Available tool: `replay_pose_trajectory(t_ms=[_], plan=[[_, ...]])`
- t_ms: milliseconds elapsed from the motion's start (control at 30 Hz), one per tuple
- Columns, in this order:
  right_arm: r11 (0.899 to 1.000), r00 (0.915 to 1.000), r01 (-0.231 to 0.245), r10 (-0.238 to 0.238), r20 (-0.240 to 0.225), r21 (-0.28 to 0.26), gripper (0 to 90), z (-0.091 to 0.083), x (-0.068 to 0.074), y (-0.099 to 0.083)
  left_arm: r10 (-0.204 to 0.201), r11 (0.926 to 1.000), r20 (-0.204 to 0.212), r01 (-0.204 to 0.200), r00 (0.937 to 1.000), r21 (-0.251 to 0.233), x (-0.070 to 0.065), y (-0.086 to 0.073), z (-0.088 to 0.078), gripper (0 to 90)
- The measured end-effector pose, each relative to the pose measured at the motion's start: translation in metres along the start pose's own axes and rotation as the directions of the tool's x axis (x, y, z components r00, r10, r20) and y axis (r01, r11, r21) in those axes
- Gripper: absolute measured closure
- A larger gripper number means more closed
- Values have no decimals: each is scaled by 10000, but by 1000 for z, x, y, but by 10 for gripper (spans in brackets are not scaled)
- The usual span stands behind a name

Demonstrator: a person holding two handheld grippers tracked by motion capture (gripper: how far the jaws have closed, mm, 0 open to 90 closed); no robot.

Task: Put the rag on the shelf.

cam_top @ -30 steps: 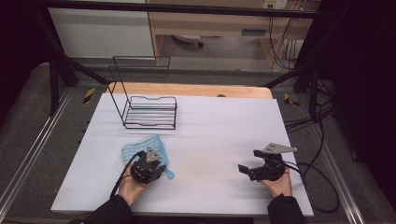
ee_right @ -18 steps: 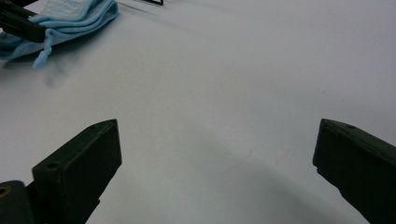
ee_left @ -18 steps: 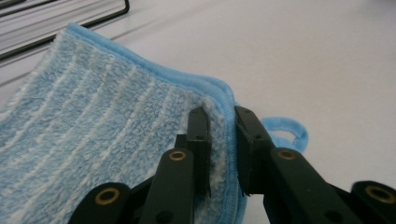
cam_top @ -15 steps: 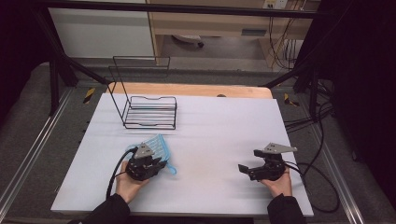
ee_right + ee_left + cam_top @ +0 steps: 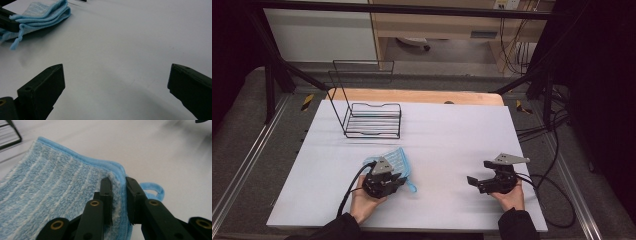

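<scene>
While the left tool (image 5: 117, 202) pinches the hemmed edge of the blue towel (image 5: 50, 195), its jaws nearly together with folded cloth squeezed between them, the step in hand looks like dragging or lifting the towel by that edge. The towel lies on the tabletop (image 5: 452, 130) near the front left, well apart from the wire rack (image 5: 373, 119) standing at the back left. In the high view the left tool (image 5: 398, 181) sits over the towel's near corner.

The right tool (image 5: 115, 85) rests low above bare tabletop at the front right, jaws spread wide with nothing between them.

As I judge it, the next move calls for keeping the pinch firm so the layers do not slip apart, and perhaps bringing the idle right tool across to take another corner.

The towel is soft terry, pale blue with thin white stripes and a darker blue bound hem; a small hanging loop (image 5: 153, 190) pokes out by the pinched corner. It is folded into several layers. The rack is thin black wire, open and rigid. The tabletop is smooth, matte and white.
</scene>
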State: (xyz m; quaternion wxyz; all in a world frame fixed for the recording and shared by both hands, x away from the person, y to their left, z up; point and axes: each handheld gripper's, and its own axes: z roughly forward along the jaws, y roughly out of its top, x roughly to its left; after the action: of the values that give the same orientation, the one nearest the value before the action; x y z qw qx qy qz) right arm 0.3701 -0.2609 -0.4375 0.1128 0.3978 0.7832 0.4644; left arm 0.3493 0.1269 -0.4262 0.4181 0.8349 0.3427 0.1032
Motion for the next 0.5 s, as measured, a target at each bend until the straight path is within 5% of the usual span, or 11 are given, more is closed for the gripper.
replay_pose_trajectory(t_ms=[333,500], plan=[[10000,10000,-3,3,6,-36,17,-1,0,0,775,9966,587,-790,9953,230,-27,3,20,766],[10000,10000,13,-13,-16,-2,17,-1,0,0,794,9959,821,-826,9935,364,-31,1,24,749]])
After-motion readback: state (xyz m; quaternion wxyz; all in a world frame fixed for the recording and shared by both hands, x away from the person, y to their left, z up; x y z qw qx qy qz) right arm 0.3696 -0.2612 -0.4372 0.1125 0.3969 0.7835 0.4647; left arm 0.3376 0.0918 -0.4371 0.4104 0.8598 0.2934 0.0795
